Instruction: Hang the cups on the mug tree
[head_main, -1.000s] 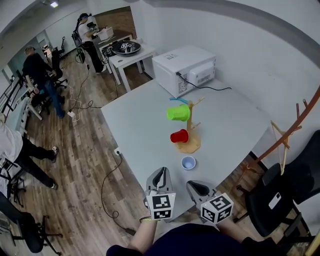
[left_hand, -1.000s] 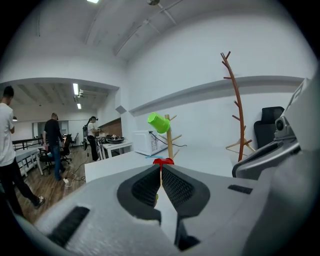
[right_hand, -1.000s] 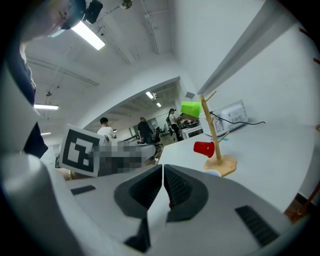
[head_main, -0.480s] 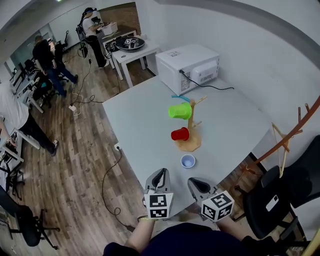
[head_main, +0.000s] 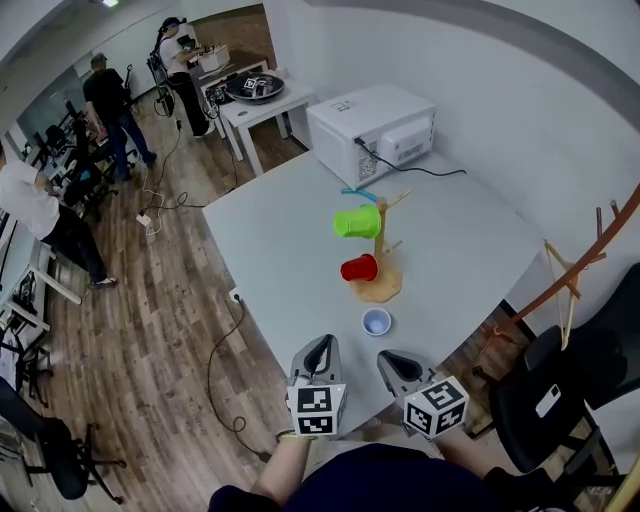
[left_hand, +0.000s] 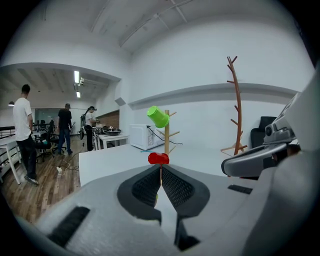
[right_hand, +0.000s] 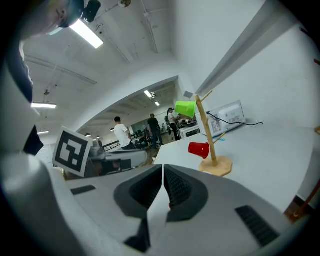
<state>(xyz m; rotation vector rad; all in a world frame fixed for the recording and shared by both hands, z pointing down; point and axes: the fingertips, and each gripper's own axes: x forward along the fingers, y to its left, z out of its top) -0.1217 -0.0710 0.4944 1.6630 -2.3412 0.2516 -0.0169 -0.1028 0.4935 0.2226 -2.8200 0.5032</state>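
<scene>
A wooden mug tree (head_main: 380, 262) stands on the grey table (head_main: 290, 240). A green cup (head_main: 355, 222) hangs on an upper peg and a red cup (head_main: 358, 269) on a lower one. A small pale blue cup (head_main: 376, 323) stands upright on the table in front of the tree's base. My left gripper (head_main: 319, 352) and right gripper (head_main: 393, 366) are held side by side at the table's near edge, both shut and empty. The tree (left_hand: 166, 137) with the green cup (left_hand: 158, 116) and red cup (left_hand: 158, 158) lies straight ahead in the left gripper view, and the tree (right_hand: 206, 132) also shows in the right gripper view.
A white microwave (head_main: 370, 133) with a black cable sits at the table's far end. A wooden coat stand (head_main: 570, 280) and a black chair (head_main: 560, 390) are at the right. Several people stand in the room at far left, by a small white table (head_main: 262, 110).
Both grippers have stayed in place, shut. The people at the far left have walked to new spots.
</scene>
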